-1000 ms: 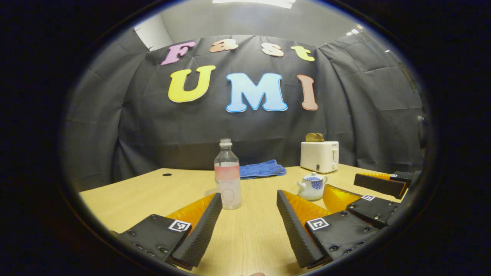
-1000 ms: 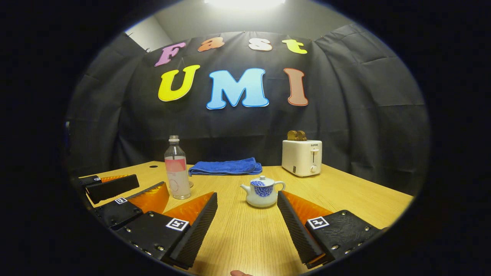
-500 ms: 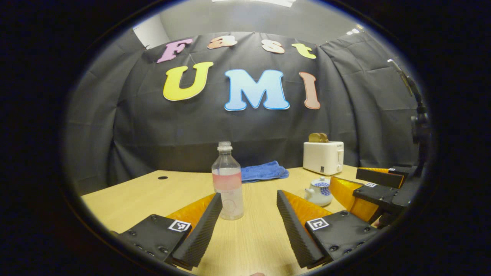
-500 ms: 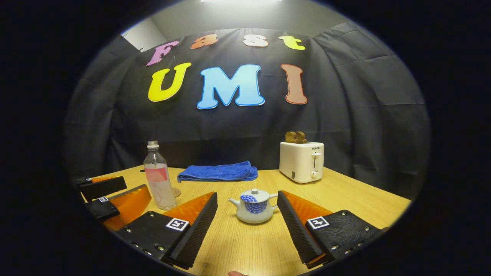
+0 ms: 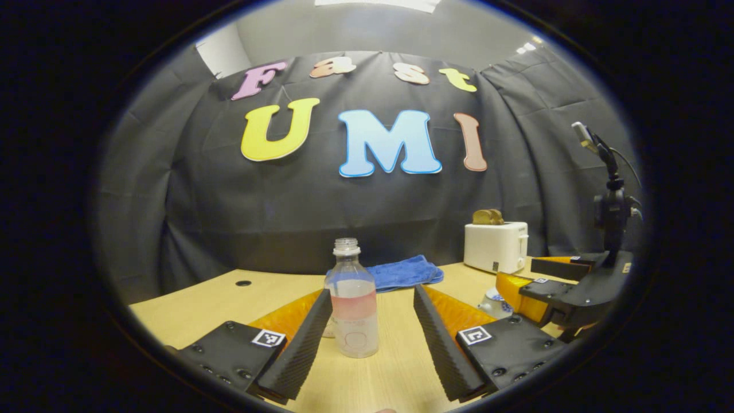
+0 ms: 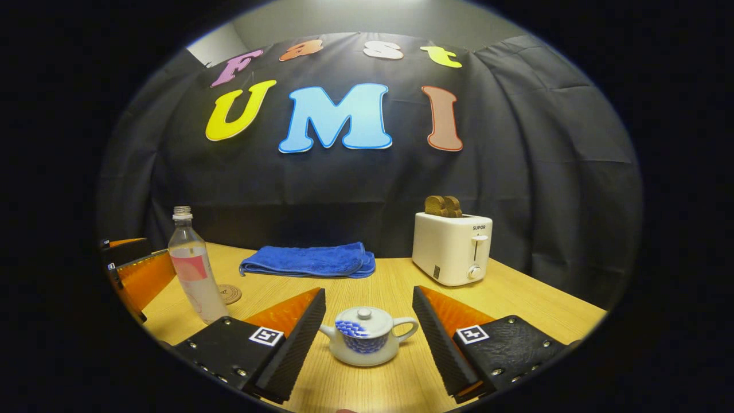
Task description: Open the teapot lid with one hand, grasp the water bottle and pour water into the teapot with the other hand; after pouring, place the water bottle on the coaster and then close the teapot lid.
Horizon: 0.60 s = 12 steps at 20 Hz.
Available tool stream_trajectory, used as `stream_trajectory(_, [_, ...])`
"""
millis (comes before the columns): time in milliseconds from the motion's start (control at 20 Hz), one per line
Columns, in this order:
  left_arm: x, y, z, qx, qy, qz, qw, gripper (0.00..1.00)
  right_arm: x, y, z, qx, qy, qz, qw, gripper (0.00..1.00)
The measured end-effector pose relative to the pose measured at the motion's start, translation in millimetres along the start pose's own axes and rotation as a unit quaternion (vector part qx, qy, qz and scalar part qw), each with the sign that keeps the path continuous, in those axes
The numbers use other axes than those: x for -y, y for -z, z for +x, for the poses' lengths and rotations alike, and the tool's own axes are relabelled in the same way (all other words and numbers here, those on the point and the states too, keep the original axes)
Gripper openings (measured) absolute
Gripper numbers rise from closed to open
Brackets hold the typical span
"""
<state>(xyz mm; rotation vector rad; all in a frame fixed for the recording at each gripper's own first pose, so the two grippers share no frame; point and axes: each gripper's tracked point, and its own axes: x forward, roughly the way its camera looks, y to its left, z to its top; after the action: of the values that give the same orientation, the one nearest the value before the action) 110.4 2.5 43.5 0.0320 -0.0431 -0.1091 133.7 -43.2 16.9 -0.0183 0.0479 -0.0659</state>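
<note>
A clear capless water bottle (image 5: 352,304) with a pink label stands upright on the wooden table (image 5: 195,301). It stands between the tips of my open left gripper (image 5: 371,293), touching neither finger. In the right gripper view the bottle (image 6: 192,269) stands at the left, with a round coaster (image 6: 229,294) just right of its base. The white teapot (image 6: 364,341) with a blue pattern has its lid (image 6: 364,314) on. It sits just ahead of my open right gripper (image 6: 368,291), between the fingers' lines. In the left gripper view the right gripper (image 5: 550,287) hides most of the teapot (image 5: 494,302).
A folded blue towel (image 6: 309,260) lies at the back of the table. A white toaster (image 6: 453,246) holding toast (image 6: 441,205) stands back right. A dark stand (image 5: 610,201) rises at the far right. A small hole (image 5: 243,283) marks the table's left.
Both grippers have moved forward and lower. The bottle now stands between the left fingers' tips, and the teapot has come in between the right fingers. Both stay open.
</note>
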Motion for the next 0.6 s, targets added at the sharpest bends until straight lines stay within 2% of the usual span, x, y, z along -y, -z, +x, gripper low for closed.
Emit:
stream_trajectory(250, [-1, 8, 9, -0.011, 0.010, 0.003, 1.000, 1.00, -7, 14, 18, -0.022, -0.012, -0.005, 1.000, 0.86])
stream_trajectory(300, [-3, 8, 9, -0.012, 0.010, -0.002, 1.000, 0.99, -7, 17, 21, -0.027, -0.012, 0.000, 1.000, 0.78])
stream_trajectory(350, [-5, 8, 10, -0.012, 0.008, -0.006, 1.000, 1.00, -5, 19, 24, -0.030, -0.009, 0.005, 0.999, 0.76])
stream_trajectory(450, [-9, 7, 10, -0.012, 0.004, -0.004, 1.000, 0.99, -3, 23, 26, -0.035, -0.002, 0.014, 0.999, 0.60])
stream_trajectory(500, [-11, 6, 10, -0.011, 0.003, -0.003, 1.000, 0.99, -4, 21, 27, -0.034, -0.004, 0.014, 0.999, 0.56])
stream_trajectory(600, [-11, 7, 11, -0.011, 0.004, -0.005, 1.000, 1.00, -6, 18, 28, -0.032, 0.000, -0.002, 0.999, 0.55])
